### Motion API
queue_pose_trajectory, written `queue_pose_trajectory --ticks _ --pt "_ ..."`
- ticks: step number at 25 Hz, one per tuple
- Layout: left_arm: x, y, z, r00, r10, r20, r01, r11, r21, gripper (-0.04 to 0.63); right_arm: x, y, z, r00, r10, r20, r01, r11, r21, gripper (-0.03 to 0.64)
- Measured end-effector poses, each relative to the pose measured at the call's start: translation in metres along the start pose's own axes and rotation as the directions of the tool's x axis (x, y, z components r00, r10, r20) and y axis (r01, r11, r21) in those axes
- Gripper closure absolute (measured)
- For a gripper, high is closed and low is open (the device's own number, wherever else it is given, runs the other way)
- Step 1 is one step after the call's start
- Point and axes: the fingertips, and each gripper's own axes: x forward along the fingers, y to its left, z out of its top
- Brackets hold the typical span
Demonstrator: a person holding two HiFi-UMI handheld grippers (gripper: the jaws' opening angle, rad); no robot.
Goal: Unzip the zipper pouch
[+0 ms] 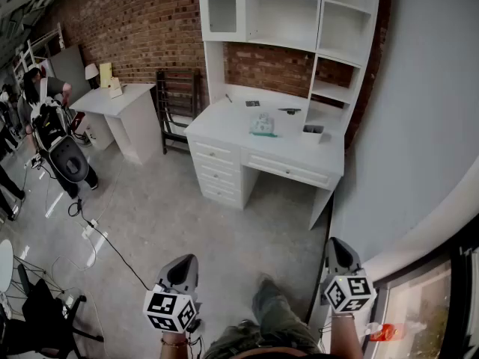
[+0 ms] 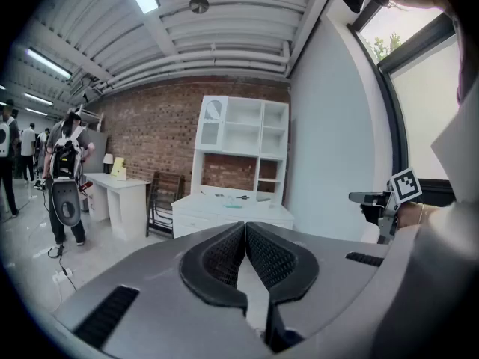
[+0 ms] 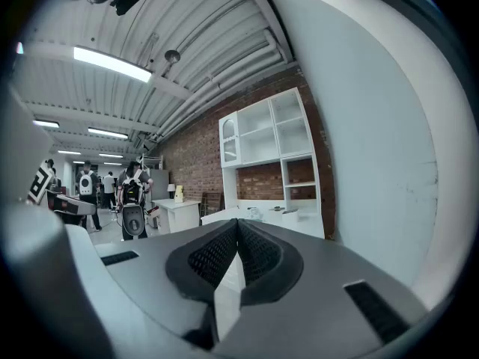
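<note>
A small teal zipper pouch [image 1: 263, 126] lies on the top of a white desk [image 1: 224, 122] far ahead of me, across the floor. In the left gripper view the pouch [image 2: 233, 205] shows as a tiny pale shape on the desk. My left gripper [image 1: 185, 263] is held low at the bottom left of the head view, jaws shut and empty. My right gripper [image 1: 338, 250] is at the bottom right, also shut with nothing in it. Both are well short of the desk. The right gripper [image 2: 358, 197] shows at the side in the left gripper view.
The white desk carries a hutch with open shelves [image 1: 284, 10], a dark pen-like item [image 1: 290, 111] and a small box [image 1: 313, 132]. A smaller white table [image 1: 120, 99] and a dark chair [image 1: 176, 99] stand to the left. People [image 1: 45, 88] stand at the far left. Cables [image 1: 105, 238] run over the floor.
</note>
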Motion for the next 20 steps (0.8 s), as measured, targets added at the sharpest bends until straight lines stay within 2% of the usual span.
queue_pose_trajectory --ticks 7,11,16,20 --pt "0.002 -0.001 0.006 0.999 -0.022 0.024 0.022 0.999 0.027 0.592 0.003 0.005 0.002 1.0 0.009 -0.011 -0.01 1.0 -0.016 0.615" --pt "0.011 -0.002 0.004 1.0 -0.028 0.01 0.027 0.998 0.06 0.592 0.01 0.002 0.0 1.0 0.006 -0.016 -0.006 1.0 -0.015 0.615" --pt "0.023 -0.004 0.003 0.999 -0.039 0.006 0.039 0.997 0.067 0.592 0.018 -0.002 -0.005 1.0 -0.001 -0.031 0.0 0.999 -0.034 0.615" --pt "0.03 -0.004 0.01 0.996 -0.061 0.06 0.058 0.997 0.051 0.591 0.027 -0.006 -0.008 0.999 -0.03 -0.037 0.029 0.999 -0.043 0.615"
